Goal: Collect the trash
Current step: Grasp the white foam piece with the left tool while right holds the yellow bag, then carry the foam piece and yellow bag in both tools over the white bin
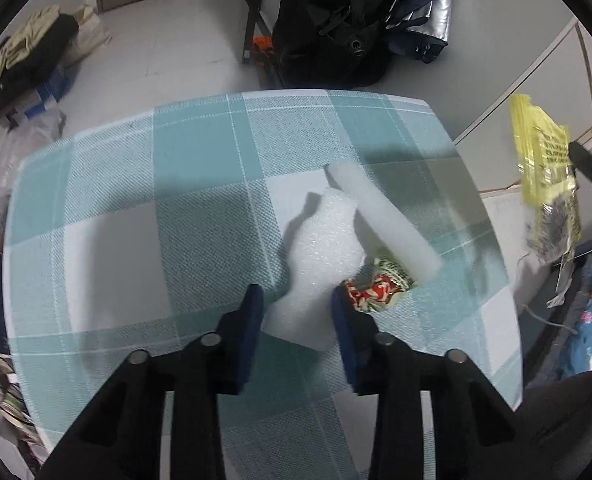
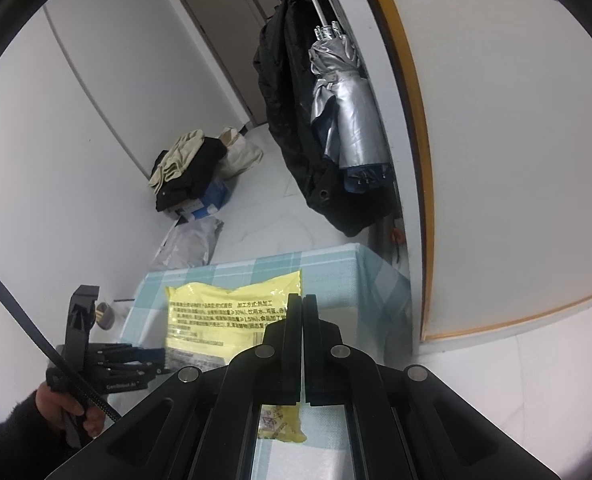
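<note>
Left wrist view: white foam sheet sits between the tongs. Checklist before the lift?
1. White foam sheet between the left tongs: ok, its near end lies between the blue pads.
2. Pads pressing the sheet: cannot tell; both pads look to be at its edges, but contact is not clear.
3. Red patterned wrapper clear of the grip: not ok, it sits right against the right-hand pad.
4. White foam block free of the sheet: not ok, it lies over the sheet's far edge and the wrapper.
5. Right tongs holding the yellow bag: ok, shut on it.
6. Checked tablecloth uncaught: cannot tell.
</note>
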